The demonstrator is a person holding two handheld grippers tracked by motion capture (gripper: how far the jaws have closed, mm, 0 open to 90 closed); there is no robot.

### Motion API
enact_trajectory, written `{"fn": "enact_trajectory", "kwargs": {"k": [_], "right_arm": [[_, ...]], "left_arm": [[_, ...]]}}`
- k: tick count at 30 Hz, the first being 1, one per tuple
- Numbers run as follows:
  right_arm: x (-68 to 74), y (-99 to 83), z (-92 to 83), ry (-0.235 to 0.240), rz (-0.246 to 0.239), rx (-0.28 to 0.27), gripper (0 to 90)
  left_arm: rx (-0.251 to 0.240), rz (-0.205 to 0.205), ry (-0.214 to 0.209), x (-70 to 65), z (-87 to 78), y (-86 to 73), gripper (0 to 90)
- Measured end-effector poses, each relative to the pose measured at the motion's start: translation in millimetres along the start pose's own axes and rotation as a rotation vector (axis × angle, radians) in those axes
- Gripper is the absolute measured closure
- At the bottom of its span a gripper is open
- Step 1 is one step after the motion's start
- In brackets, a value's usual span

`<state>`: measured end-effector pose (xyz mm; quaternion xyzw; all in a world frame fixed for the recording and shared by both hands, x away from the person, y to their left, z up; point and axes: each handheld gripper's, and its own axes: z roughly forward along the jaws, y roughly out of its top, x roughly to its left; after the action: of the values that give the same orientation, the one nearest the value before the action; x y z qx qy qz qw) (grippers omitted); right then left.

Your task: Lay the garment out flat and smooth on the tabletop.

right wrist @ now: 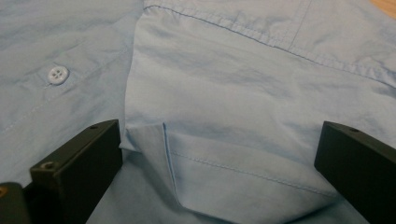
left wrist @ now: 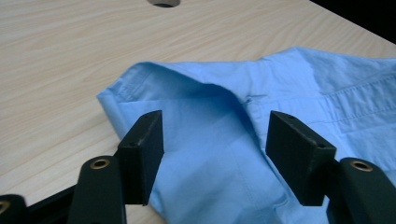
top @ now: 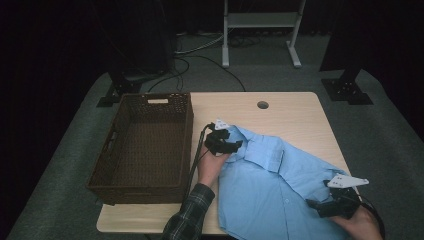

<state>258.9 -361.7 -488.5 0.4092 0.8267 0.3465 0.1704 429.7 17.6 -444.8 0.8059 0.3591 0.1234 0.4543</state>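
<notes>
Bare tabletop (top: 295,112) beyond the shirt (top: 270,185) (basket (top: 145,145) walling the left).

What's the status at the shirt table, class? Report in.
Left gripper open at shirt shoulder. Right gripper open over folded sleeve. Basket alongside, nothing blocking.

This looks like a lab or recording studio, not a home. Black curtains (top: 45,60) close off the far side and the left, and grey carpet (top: 390,145) covers the floor. Loose cables (top: 200,50) trail at the far end beside a white metal stand (top: 260,30) and black equipment bases (top: 347,90). The light wooden table (top: 300,115) has a cable hole (top: 263,105), as an office desk does.
</notes>
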Motion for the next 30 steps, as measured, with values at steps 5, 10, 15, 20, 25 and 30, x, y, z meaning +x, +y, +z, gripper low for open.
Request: {"fn": "enact_trajectory", "kwargs": {"k": [5,10,15,20,25,30], "right_arm": [[-4.7,-4.6,-4.6,-0.008,0.010,0.000,0.0],[-6.7,-6.5,-6.4,-0.013,0.015,-0.001,0.0],[-6.8,-6.5,-6.3,-0.014,0.014,-0.002,0.0],[-6.7,-6.4,-6.2,-0.015,0.015,-0.002,0.0],[-6.7,-6.4,-6.3,-0.015,0.015,-0.002,0.0],[-6.7,-6.4,-6.2,-0.015,0.016,-0.002,0.0]], "left_arm": [[0.012,0.035,-0.018,-11.1,6.6,1.2,32.5],[0.034,0.057,-0.029,-18.2,13.3,-2.3,32.3],[0.064,0.071,-0.044,-23.9,20.8,-8.0,32.7],[0.097,0.119,-0.023,-32.0,26.0,-12.4,35.0],[0.119,0.152,0.006,-34.4,26.7,-16.2,40.0],[0.154,0.205,0.028,-38.6,27.1,-19.0,43.4]]}}
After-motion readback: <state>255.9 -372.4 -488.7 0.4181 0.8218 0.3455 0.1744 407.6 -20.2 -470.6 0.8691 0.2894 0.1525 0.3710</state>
